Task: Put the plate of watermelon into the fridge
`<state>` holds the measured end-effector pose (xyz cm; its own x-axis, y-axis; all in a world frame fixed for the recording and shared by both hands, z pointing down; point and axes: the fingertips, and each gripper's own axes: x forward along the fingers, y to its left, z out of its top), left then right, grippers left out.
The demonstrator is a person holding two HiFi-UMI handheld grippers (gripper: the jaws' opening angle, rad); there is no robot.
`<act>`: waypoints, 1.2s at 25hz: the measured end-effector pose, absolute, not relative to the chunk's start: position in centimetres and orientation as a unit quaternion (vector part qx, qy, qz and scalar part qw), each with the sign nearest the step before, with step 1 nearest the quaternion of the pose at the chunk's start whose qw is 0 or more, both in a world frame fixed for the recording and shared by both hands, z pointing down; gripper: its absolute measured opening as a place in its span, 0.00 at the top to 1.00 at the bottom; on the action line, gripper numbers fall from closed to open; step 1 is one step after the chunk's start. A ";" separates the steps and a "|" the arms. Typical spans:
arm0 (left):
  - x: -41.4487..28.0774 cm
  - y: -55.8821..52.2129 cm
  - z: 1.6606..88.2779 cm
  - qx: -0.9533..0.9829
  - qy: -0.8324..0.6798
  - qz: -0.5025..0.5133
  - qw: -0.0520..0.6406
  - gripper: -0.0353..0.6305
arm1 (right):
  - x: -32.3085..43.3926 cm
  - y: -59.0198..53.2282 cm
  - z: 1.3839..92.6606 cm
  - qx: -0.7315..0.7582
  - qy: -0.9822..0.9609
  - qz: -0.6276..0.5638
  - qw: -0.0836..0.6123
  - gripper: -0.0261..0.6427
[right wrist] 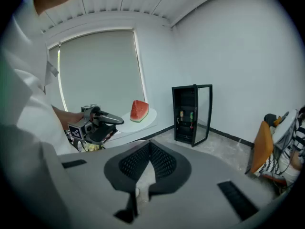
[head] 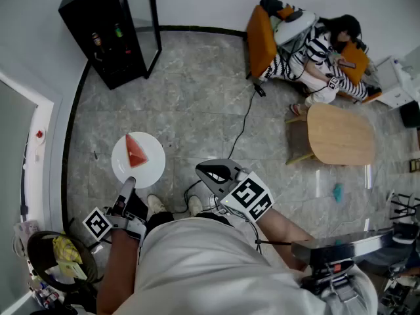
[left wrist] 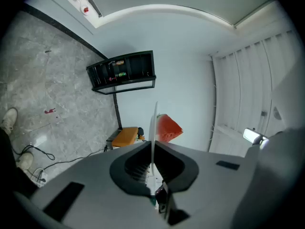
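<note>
Head view, hold: the left hand-held gripper (head: 129,181) is clamped on the 6 o'clock rim of the white plate (head: 155,167). The plate is carried flat above the floor (head: 197,110).
Head view, load: one watermelon (head: 135,151) wedge sits near the plate's middle, its point towards 12 o'clock.
Head view, target: the black fridge (head: 108,28) stands by the wall at about 11 o'clock from the plate, well apart. Its glass door (head: 155,18) looks swung open.
Head view, other hand: the right hand-held gripper (head: 205,170) hangs at 3 o'clock of the plate, near it and apart.

Left gripper view, jaws: closed tight on the plate (left wrist: 153,128), which shows edge-on as a thin line running straight out along the jaws.
Left gripper view, line to target: the watermelon (left wrist: 167,128) shows just past the rim. The fridge (left wrist: 123,71) lies beyond, at 11 o'clock of the plate's far edge.

Right gripper view, jaws: the pads meet at the tip (right wrist: 149,149) with nothing between them.
Right gripper view, scene: the plate (right wrist: 148,119) with the watermelon (right wrist: 139,110) is at 11 o'clock. The fridge (right wrist: 192,113) is at 1 o'clock, its door open.

Key relation: the plate sticks out ahead of the left hand, so that hand leads. I judge that the carry wants a slight leftward heading, with the plate kept level.
</note>
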<state>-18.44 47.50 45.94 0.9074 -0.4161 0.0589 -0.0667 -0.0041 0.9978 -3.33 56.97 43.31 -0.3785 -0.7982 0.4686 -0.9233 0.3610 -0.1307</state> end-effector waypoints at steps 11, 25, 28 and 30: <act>-17.8 48.7 45.2 0.713 -0.196 -0.140 0.659 0.91 | -3.1 59.1 43.2 0.495 -0.832 0.189 0.162 0.94; -16.2 37.5 46.3 0.715 -0.192 -0.142 0.657 0.91 | -3.5 46.3 42.8 0.476 -0.843 0.181 0.172 0.83; -15.4 32.7 46.1 0.714 -0.187 -0.151 0.658 0.91 | -3.1 41.0 42.0 0.478 -0.843 0.168 0.179 0.83; -15.1 29.8 46.0 0.713 -0.185 -0.150 0.659 0.91 | -3.1 37.8 41.2 0.483 -0.841 0.164 0.178 0.83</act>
